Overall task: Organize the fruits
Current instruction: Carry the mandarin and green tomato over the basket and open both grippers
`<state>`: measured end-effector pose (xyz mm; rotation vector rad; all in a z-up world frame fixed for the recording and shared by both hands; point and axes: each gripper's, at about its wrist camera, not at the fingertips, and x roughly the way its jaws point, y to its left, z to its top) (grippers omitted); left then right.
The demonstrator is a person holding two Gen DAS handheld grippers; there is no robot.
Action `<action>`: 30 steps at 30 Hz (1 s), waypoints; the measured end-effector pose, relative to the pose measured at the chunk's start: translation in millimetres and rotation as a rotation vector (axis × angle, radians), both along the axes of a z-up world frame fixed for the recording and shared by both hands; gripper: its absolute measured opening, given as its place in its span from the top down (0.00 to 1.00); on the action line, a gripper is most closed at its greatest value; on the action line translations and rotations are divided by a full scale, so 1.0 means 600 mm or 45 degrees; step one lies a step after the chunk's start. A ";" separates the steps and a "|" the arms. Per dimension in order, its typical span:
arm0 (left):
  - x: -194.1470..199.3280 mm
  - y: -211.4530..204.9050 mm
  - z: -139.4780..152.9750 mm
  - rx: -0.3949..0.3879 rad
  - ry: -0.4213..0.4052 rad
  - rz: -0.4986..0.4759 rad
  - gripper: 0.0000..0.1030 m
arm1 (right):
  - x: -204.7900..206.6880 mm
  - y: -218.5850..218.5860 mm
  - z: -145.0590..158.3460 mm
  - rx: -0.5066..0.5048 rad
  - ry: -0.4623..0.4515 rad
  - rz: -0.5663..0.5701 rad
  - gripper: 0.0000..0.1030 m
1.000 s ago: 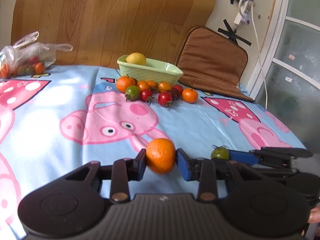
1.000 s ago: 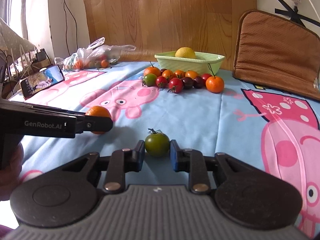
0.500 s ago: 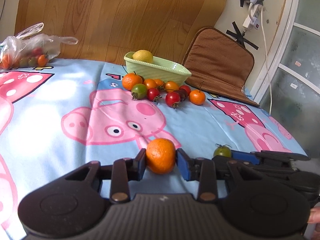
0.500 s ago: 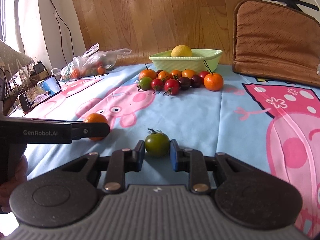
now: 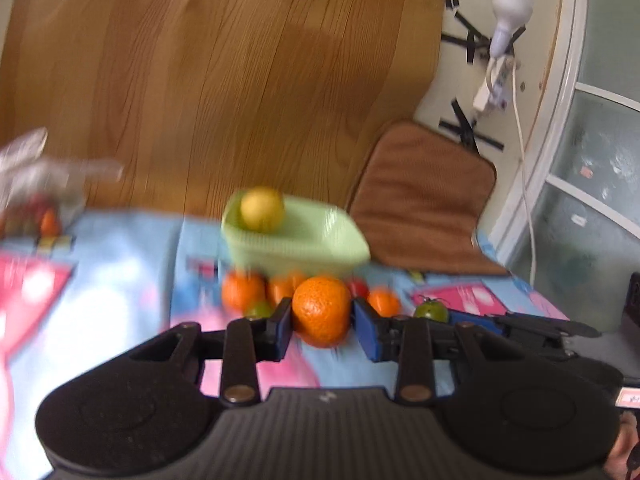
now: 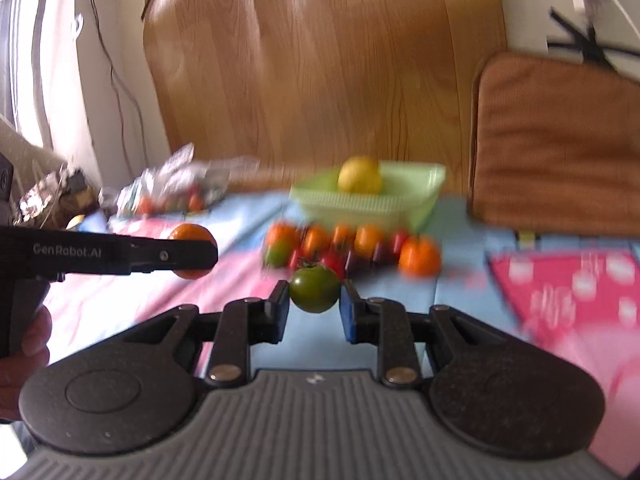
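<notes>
My left gripper is shut on an orange tangerine and holds it above the cloth; it also shows in the right wrist view. My right gripper is shut on a green tomato, also lifted; the tomato shows in the left wrist view. A pale green basket with a lemon in it stands at the far side. A row of small tomatoes and tangerines lies in front of the basket.
The table has a blue and pink cartoon-pig cloth. A plastic bag of fruit lies at the far left. A brown cushion leans at the far right against the wooden board. Both views are motion-blurred.
Both grippers have lifted their fruit off the cloth and moved forward toward the basket; the basket and fruit row appear closer and the views tilt upward.
</notes>
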<state>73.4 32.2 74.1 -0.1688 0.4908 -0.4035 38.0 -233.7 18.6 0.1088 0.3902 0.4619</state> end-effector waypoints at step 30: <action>0.127 -0.059 -0.038 0.157 0.024 -0.040 0.62 | 0.139 -0.084 -0.022 0.060 0.104 -0.109 0.49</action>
